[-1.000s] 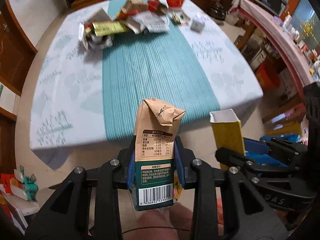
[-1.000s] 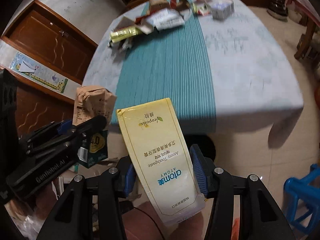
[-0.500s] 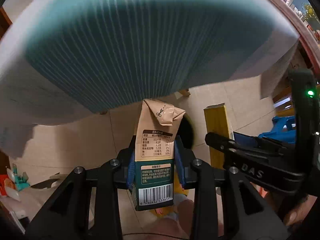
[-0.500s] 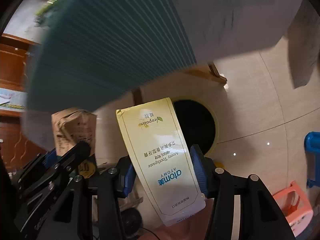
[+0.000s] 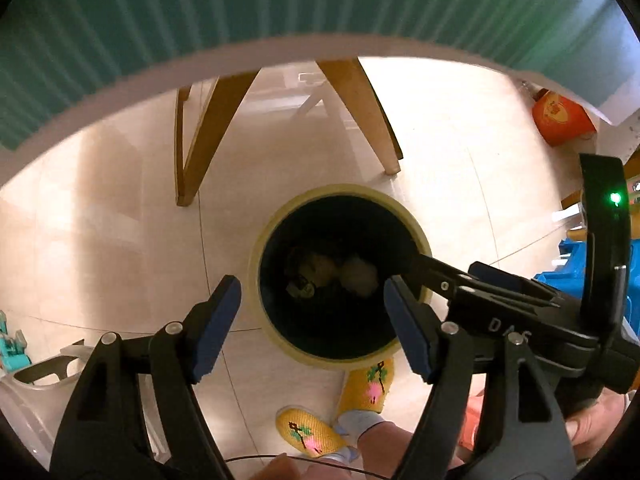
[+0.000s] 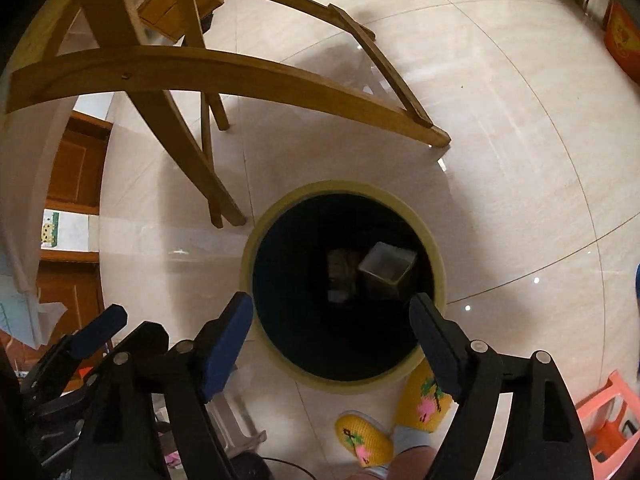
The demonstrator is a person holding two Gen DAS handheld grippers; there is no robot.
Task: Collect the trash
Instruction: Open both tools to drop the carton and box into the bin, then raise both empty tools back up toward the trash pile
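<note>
A round bin with a yellow rim (image 5: 276, 216) (image 6: 400, 200) stands on the tiled floor below both grippers. Its inside is dark. Crumpled trash (image 5: 332, 270) lies at its bottom in the left wrist view. In the right wrist view a box with an open end (image 6: 386, 268) drops inside the bin beside another carton (image 6: 340, 276). My left gripper (image 5: 312, 300) hangs over the bin, its jaws opening with nothing between the pads. My right gripper (image 6: 332, 316) (image 5: 404, 268) is also over the bin, jaws opening and empty.
Wooden table legs (image 5: 200, 148) (image 6: 180, 148) stand just behind the bin, under a teal cloth (image 5: 280, 0). A person's feet in yellow slippers (image 5: 364, 388) (image 6: 424, 396) are at the bin's near side. A blue stool (image 5: 576, 256), an orange stool (image 6: 604, 412) and an orange box (image 5: 560, 120) lie right.
Both grippers dropped from above the table to just over the bin and opened. The brown and green carton left the left jaws, and the yellow toothpaste box left the right jaws.
</note>
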